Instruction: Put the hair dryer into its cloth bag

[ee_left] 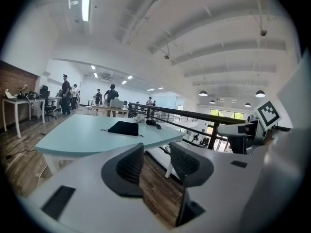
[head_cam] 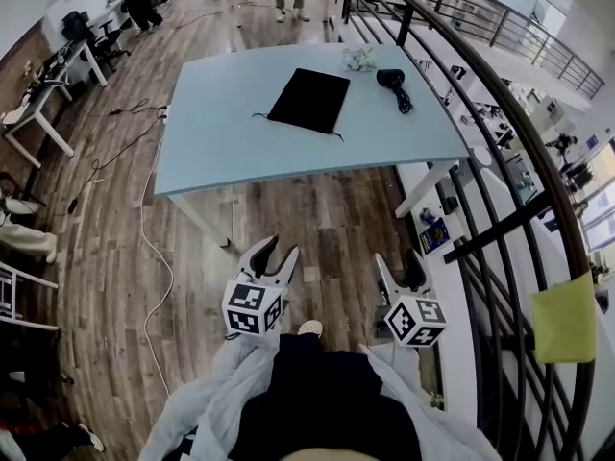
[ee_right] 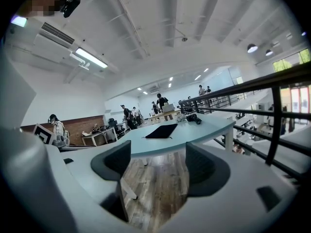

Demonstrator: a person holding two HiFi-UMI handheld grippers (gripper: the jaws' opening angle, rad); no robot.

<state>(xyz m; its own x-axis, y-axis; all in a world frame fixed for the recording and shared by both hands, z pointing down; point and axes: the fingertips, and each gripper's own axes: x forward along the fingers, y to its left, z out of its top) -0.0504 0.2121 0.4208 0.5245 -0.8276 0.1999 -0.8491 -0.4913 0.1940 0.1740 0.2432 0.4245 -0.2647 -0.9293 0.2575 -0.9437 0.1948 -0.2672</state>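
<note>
A flat black cloth bag lies in the middle of the light blue table. The black hair dryer, its cord coiled beside it, rests near the table's far right corner, apart from the bag. Both grippers hover over the wooden floor, short of the table's near edge. My left gripper is open with nothing between its jaws, as is my right gripper. The left gripper view shows the bag and dryer far beyond its jaws. The right gripper view shows the same bag and dryer.
A dark metal railing runs along the right of the table. A white crumpled object sits next to the dryer. A white cable trails on the floor at left. Desks, chairs and standing people fill the far end of the room.
</note>
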